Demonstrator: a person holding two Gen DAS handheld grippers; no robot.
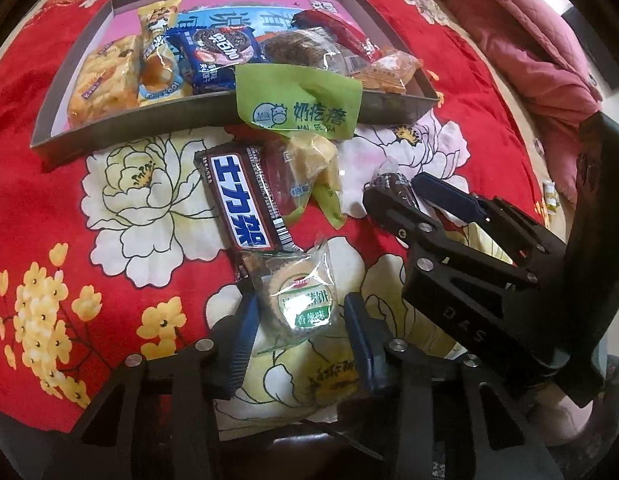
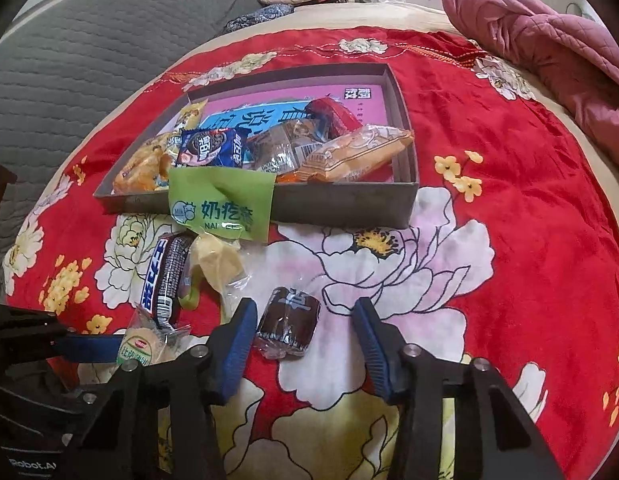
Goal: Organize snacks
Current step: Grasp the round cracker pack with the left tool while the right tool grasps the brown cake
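Fingers of both grippers stand spread, each pair straddling a loose snack without pinching it.

Left gripper brackets a round biscuit pack; its left pad is close against the wrapper, the right one apart. Right gripper brackets a dark wrapped cake, gaps showing on both sides. Both appear set for a pickup toward the shallow box, already part-filled. A green milk-snack bag droops over the box's near wall, obstructing entry there. A chocolate bar overlaps the biscuit pack's far end and may drag.
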